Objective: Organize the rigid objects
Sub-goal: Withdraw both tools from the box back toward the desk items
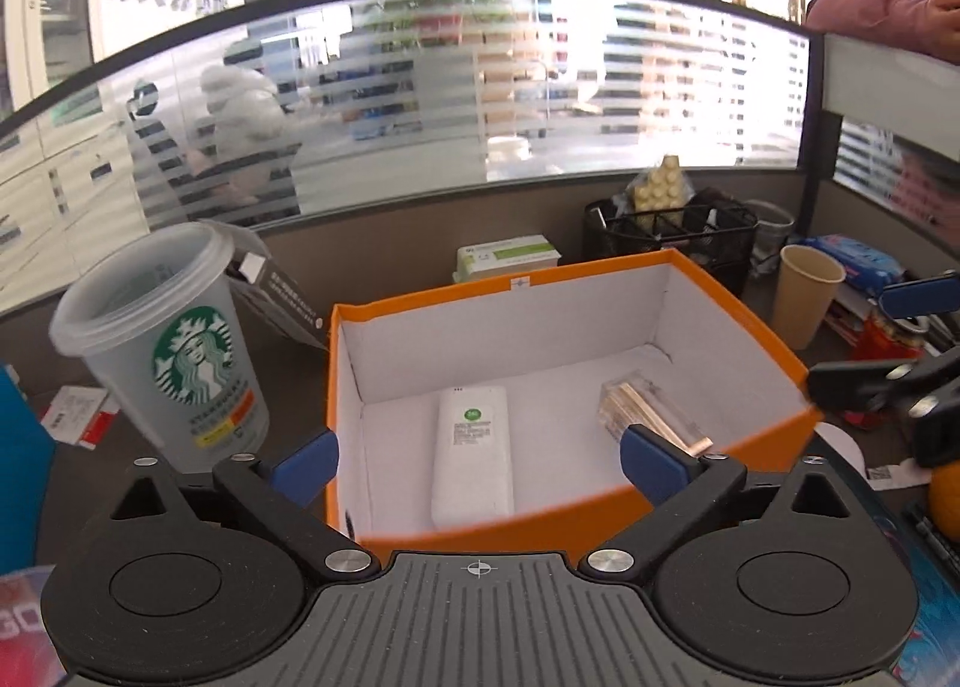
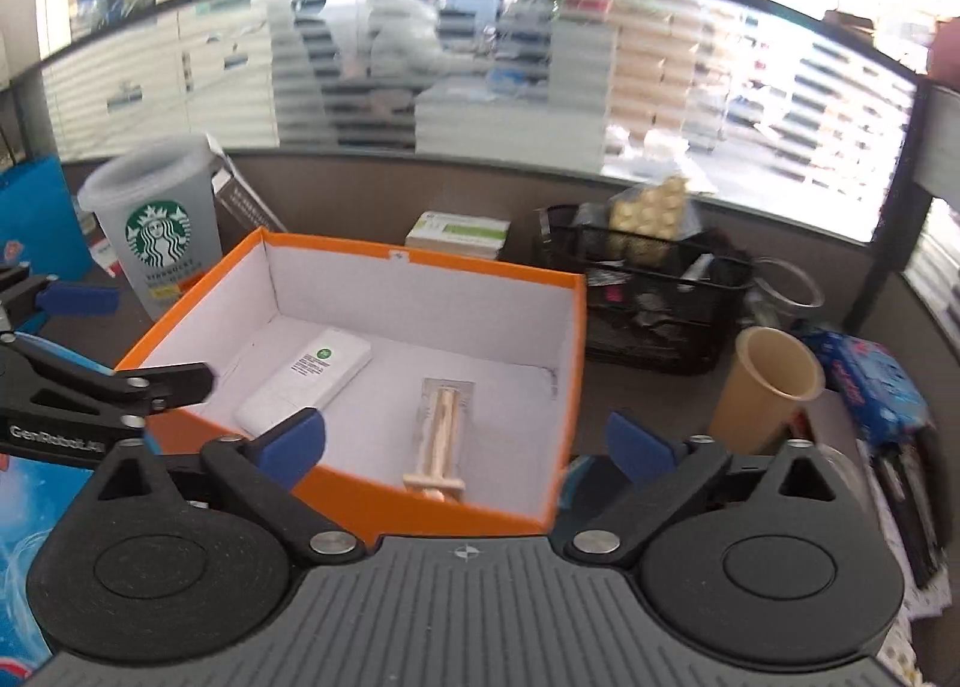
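Both hand-held grippers stand with jaws wide apart and nothing between the pads: the left hand-held gripper (image 1: 477, 462) over the near wall of the orange box (image 1: 744, 321), the right hand-held gripper (image 2: 465, 444) over the same box from its other side.

Two task items lie on the box's white floor. The white power bank (image 1: 474, 459) lies flat, label up. In the left wrist view its long axis runs near to far, almost in line with that gripper; in the right wrist view it sits diagonal, the far end angled right. The clear case with the wooden piece (image 2: 441, 438) lies apart from it, near the right wall. Seen from the right wrist, its long axis runs near to far, and its T-shaped end points at the near wall, close to it or touching; we cannot tell which.

Risks as we judge them:
- The frosted Starbucks cup (image 1: 162, 339) stands just beside the box's left wall. A left-hand swing outward could tip it.
- The tan paper cup (image 2: 765, 387) stands near the right wall, light and upright. Same hazard for the right hand.
- The two grippers work close over one box; the left one's fingers show at the edge of the right wrist view. Crossing paths could knock them together.
- A low pass could catch the box's rim and drag it across the surface (image 2: 636, 405).
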{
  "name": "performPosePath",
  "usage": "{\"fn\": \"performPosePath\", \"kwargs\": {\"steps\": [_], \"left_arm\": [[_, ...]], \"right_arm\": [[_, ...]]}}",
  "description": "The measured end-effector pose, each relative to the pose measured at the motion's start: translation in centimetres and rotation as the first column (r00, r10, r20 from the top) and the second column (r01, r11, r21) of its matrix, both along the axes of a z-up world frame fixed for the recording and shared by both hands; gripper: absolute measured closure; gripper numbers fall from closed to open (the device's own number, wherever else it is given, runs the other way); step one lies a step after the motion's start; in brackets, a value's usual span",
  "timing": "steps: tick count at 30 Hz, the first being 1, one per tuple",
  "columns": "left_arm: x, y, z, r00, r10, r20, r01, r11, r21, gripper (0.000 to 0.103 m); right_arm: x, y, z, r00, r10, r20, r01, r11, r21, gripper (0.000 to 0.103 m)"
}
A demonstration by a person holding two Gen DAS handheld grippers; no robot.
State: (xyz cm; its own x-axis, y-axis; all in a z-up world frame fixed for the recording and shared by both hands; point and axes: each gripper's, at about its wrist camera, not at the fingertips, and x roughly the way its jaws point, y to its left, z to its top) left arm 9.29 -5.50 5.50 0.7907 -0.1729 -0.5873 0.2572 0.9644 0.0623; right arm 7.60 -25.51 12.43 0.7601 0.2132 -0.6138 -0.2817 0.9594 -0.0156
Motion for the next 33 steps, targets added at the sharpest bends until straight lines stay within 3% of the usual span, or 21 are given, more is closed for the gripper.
{"fn": "performPosePath", "kwargs": {"steps": [3, 7, 11, 15, 19, 22, 28, 31, 33], "left_arm": [[-1.6, 0.5, -0.6, 1.000, -0.005, -0.016, 0.004, 1.000, -0.031, 0.001], [-3.7, 1.2, -2.1, 0.999, -0.008, -0.050, 0.004, 0.998, -0.068, 0.001], [-5.8, 2.2, -3.7, 0.997, -0.012, -0.074, 0.004, 0.995, -0.105, 0.001], [-7.0, 2.9, -5.0, 0.995, -0.007, -0.101, -0.006, 0.991, -0.130, 0.001], [-7.5, 3.2, -5.9, 0.992, -0.006, -0.123, -0.013, 0.988, -0.155, 0.001], [-7.6, 3.0, -6.5, 0.990, -0.014, -0.140, -0.009, 0.986, -0.167, 0.001], [-8.3, 2.3, -7.4, 0.987, -0.033, -0.160, 0.007, 0.987, -0.162, 0.001], [-8.8, 2.0, -7.8, 0.984, -0.040, -0.175, 0.011, 0.987, -0.162, 0.001], [-9.1, 1.8, -8.0, 0.980, -0.061, -0.188, 0.027, 0.984, -0.179, 0.001]], "right_arm": [[-2.3, -1.9, 0.0, 0.999, -0.035, 0.027, 0.036, 0.999, -0.010, 0.000], [-4.7, -4.3, -2.2, 0.998, -0.063, 0.013, 0.064, 0.997, -0.038, 0.000], [-7.9, -7.1, -5.9, 0.991, -0.118, -0.056, 0.120, 0.992, 0.038, 0.000], [-12.9, -7.8, -8.1, 0.982, -0.187, -0.016, 0.187, 0.982, 0.004, 0.000], [-16.7, -8.6, -9.4, 0.983, -0.180, -0.027, 0.181, 0.980, 0.085, 0.000], [-18.0, -8.7, -10.3, 0.972, -0.235, -0.025, 0.236, 0.971, 0.037, 0.000], [-17.3, -7.5, -11.4, 0.974, -0.224, 0.028, 0.226, 0.971, -0.080, 0.000], [-16.4, -7.2, -11.9, 0.983, -0.181, 0.023, 0.182, 0.977, -0.112, 0.008], [-15.8, -7.5, -12.2, 0.985, -0.172, -0.002, 0.171, 0.980, -0.100, 0.026]]}}
